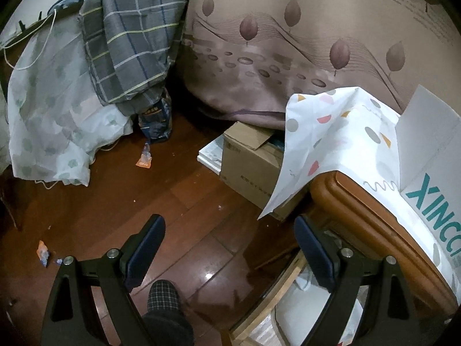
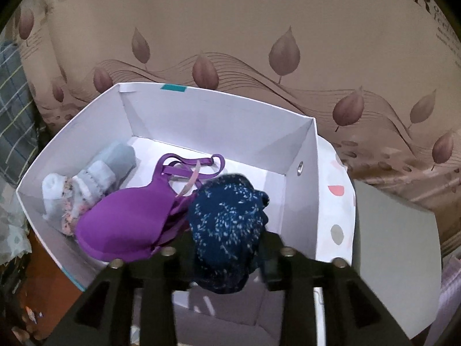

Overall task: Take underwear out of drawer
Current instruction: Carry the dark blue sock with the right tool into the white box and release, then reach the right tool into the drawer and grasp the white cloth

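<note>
Although its fingertips are hidden behind the cloth, the right gripper (image 2: 230, 256) pinches dark navy white-speckled fabric underwear (image 2: 227, 230) above a white rectangular cardboard box (image 2: 302, 201). Box contents: purple padded bra (image 2: 129, 225), pale blue rolled socks (image 2: 86, 184). Left gripper (image 1: 230, 248): spread wide, nothing held, over glossy brown wooden floor (image 1: 115, 201).
</note>
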